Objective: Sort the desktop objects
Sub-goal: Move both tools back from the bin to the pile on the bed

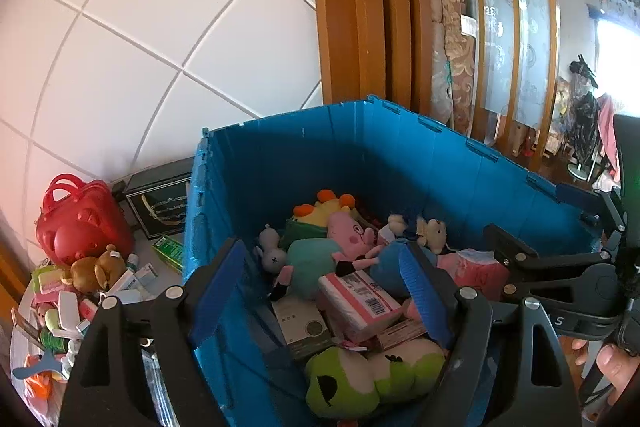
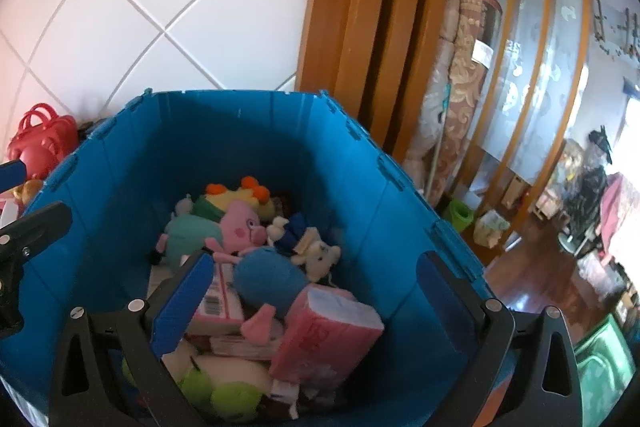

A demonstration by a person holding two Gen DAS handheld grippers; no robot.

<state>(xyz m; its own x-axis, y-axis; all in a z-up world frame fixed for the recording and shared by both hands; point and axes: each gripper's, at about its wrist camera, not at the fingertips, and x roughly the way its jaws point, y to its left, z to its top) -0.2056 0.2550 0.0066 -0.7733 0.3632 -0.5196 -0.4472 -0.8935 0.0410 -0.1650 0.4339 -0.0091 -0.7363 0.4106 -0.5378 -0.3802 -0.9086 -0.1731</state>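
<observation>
I hold both tools over the blue crate [image 1: 400, 155], which fills the middle of each view. My left hand-held gripper [image 1: 324, 291] has its jaws spread wide and carries nothing; the right hand-held gripper [image 2: 316, 291] is likewise spread and bare. Inside the crate, the pink pig plush [image 1: 352, 231] lies at 12 o'clock, the barcoded pink packet [image 1: 360, 299] sits centrally, the green-and-white plush [image 1: 372, 375] at 6 o'clock, and the pink tissue pack [image 2: 328, 335] at 5 o'clock in the right view. On the desk [image 1: 160, 267] at 9 o'clock, outside the crate, are a red bear-shaped case [image 1: 80, 223], a brown bear plush [image 1: 96, 267] and small clutter.
</observation>
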